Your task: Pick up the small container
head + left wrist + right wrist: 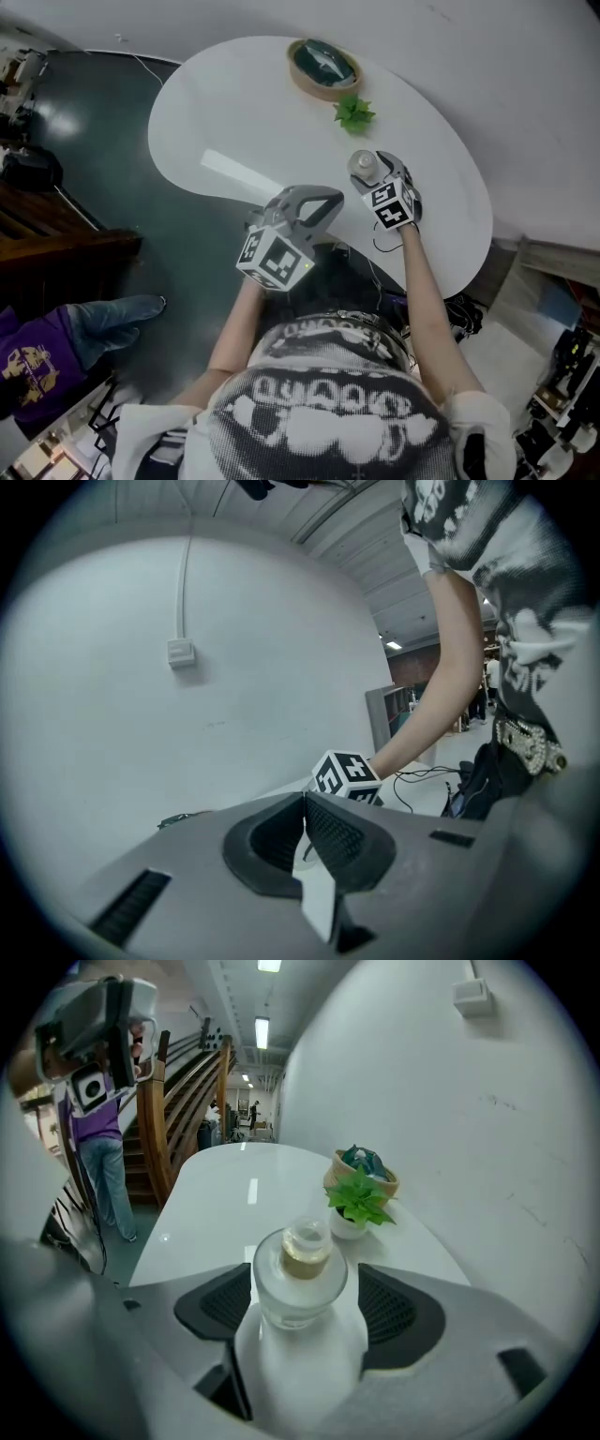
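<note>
The small container (300,1274), a clear glass jar with a round stopper and something amber under its neck, stands upright on the white tabletop (234,122), right of centre in the head view. It sits squarely between the two jaws of my right claw (306,1312), which stand wide apart. The dark ribbed pads (217,1302) lie off either side of the jar and I see neither pressing on the glass, so this claw is open around the jar and grips nothing. Its marker cube (394,208) shows just below the jar in the head view, with my forearm running down from it toward the bottom of the frame. Above the jar in that view, a small leafy green plant (354,113) in a white pot stands near it. Just beyond the plant is a round tan-rimmed bowl (309,86) holding something dark teal, close to the tabletop's upper edge. My left claw (303,802) hangs to the lower left of the right one in the head view, by the tabletop's lower edge. Its jaws meet at their tips with nothing between them. A thin dark cable (427,775) lies on the tabletop at the right of the left gripper view. At the left of the right gripper view, past the tabletop, a person (103,1162) in a purple top and jeans stands beside a wooden staircase (178,1101).
</note>
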`<act>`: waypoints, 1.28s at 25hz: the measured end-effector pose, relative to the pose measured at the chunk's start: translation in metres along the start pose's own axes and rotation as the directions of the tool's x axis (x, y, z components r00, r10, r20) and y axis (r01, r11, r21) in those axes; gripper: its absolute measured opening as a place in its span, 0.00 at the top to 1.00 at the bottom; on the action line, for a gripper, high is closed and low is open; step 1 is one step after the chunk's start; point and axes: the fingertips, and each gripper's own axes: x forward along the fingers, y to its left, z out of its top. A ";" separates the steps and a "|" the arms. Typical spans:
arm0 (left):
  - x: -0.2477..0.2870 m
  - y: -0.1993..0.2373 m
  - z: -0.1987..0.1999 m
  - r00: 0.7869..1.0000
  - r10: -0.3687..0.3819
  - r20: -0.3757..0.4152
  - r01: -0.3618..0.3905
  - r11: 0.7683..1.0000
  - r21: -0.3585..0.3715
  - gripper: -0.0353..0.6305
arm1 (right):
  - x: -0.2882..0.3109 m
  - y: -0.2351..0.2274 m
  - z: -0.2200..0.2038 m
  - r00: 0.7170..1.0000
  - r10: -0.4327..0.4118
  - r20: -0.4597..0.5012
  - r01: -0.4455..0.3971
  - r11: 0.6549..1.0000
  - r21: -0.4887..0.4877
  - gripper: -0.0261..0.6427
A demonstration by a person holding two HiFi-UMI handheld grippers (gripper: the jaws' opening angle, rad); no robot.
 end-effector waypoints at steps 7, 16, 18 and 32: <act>-0.003 0.002 -0.007 0.999 0.046 -0.020 -0.046 0.999 -0.022 0.94 | 0.019 0.002 -0.003 0.999 0.046 -0.022 -0.047 0.999 -0.010 0.44; -0.017 0.003 -0.017 0.994 0.093 -0.054 -0.095 0.994 -0.046 0.94 | 0.040 0.009 -0.013 0.994 0.094 -0.046 -0.094 0.996 -0.003 0.44; -0.021 0.003 -0.020 0.993 0.100 -0.066 -0.104 0.993 -0.051 0.94 | 0.044 0.011 -0.014 0.993 0.107 -0.053 -0.107 0.994 0.002 0.44; -0.035 0.003 -0.025 0.992 0.095 -0.083 -0.099 0.994 -0.047 0.94 | 0.040 0.018 -0.012 0.996 0.075 -0.038 -0.075 0.997 -0.006 0.46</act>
